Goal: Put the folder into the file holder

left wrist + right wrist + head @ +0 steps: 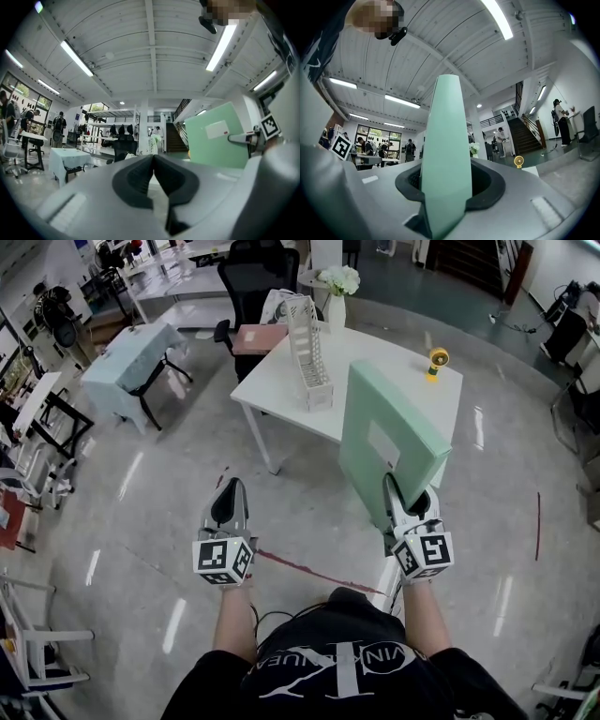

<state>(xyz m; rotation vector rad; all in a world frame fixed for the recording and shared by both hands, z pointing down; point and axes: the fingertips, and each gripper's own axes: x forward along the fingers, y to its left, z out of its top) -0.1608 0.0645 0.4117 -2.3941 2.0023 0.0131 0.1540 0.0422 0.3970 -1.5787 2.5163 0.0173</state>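
A mint-green box folder (389, 442) with a white label stands upright in the air in front of a white table (281, 381), and my right gripper (405, 505) is shut on its lower near corner. In the right gripper view the folder's spine (444, 154) fills the space between the jaws. A white mesh file holder (307, 352) stands on the table, left of the folder. My left gripper (228, 507) is shut and holds nothing, low at the left over the floor. In the left gripper view its jaws (153, 161) meet, with the folder (218, 136) off to the right.
A vase of white flowers (337, 292) and a small yellow fan (437, 362) stand on the table. A black office chair (253, 282) with a pink folder (258, 338) on it is behind the table. A table with a light blue cloth (131, 357) is at the left.
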